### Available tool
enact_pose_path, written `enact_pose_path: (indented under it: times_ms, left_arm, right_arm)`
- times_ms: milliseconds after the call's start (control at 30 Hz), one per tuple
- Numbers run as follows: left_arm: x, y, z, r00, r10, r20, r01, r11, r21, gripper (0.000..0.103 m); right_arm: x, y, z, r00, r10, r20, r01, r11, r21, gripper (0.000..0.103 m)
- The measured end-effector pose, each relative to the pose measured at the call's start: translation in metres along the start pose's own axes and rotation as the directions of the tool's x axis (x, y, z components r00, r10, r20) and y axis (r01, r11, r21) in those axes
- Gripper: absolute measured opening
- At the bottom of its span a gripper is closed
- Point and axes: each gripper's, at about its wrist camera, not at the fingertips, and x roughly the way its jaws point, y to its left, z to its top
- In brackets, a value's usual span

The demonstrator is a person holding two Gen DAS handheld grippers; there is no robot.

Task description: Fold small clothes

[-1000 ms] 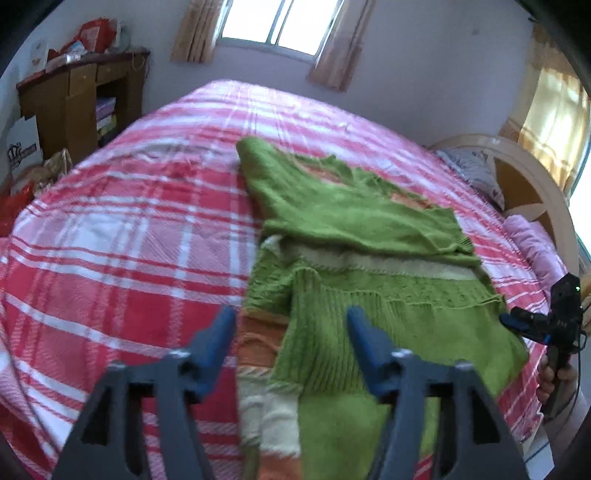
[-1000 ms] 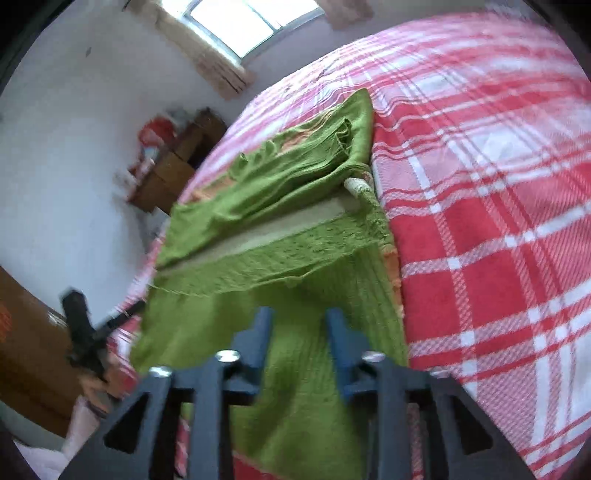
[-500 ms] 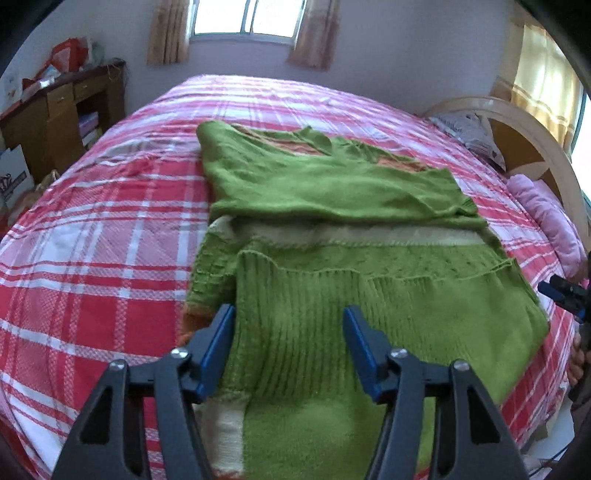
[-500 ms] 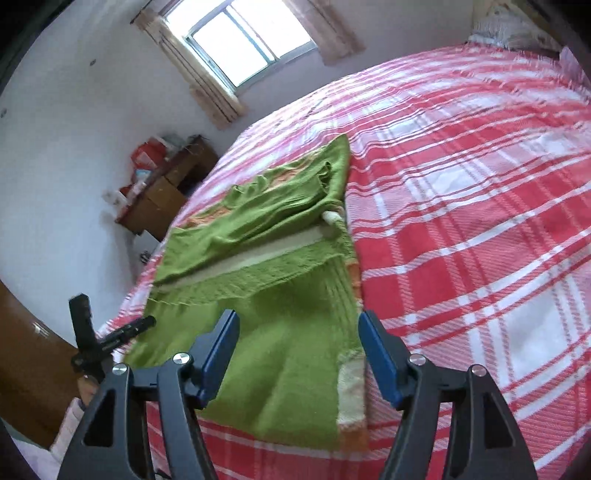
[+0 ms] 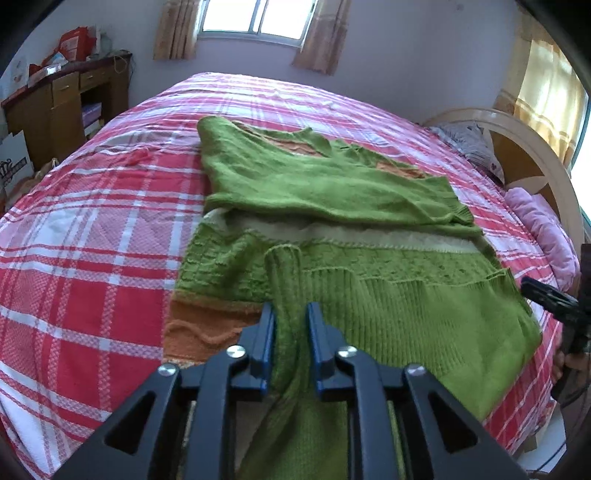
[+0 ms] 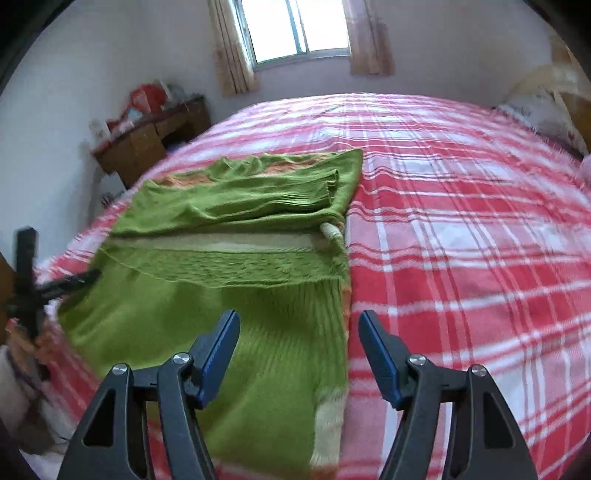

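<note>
A green knitted sweater (image 5: pixel 332 192) with orange and cream bands lies on the red plaid bed (image 5: pixel 92 229), its upper part folded over the lower. My left gripper (image 5: pixel 291 310) hovers low over the sweater's near left part. Its jaws are closing on a raised ridge of green knit pinched between the blue pads (image 5: pixel 266 332). In the right wrist view the same sweater (image 6: pixel 229 206) spreads to the left. My right gripper (image 6: pixel 298 321) stands open above its near right edge, with nothing between the fingers. The left gripper's tip (image 6: pixel 70 282) shows at the sweater's left side.
A wooden desk (image 5: pixel 62 107) with clutter stands by the far left wall under a curtained window (image 5: pixel 255 18). A curved headboard (image 5: pixel 532 147), a pillow (image 5: pixel 469 144) and a pink blanket (image 5: pixel 546 229) are at the bed's right end. The right gripper's tip (image 5: pixel 550 299) is past the bed's right edge.
The left jaws came together from wide apart and now pinch a ridge of the sweater. The right jaws opened wide, and that gripper rolled level and lifted off the sweater.
</note>
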Motion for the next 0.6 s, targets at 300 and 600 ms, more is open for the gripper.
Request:
enact_pose_path:
  times_ms: [300, 600]
  left_arm:
    - [-0.008, -0.001, -0.003, 0.999, 0.000, 0.039, 0.001, 1.000, -0.014, 0.010]
    - [-0.041, 0.007, 0.018, 0.988, -0.022, 0.152, 0.035, 0.995, -0.088, 0.010]
  right_arm:
    - [0.016, 0.025, -0.009, 0.996, -0.089, 0.005, 0.088, 0.981, -0.170, 0.007]
    - [-0.036, 0.027, 0.016, 0.982, -0.084, 0.167, 0.101, 0.990, -0.099, 0.007]
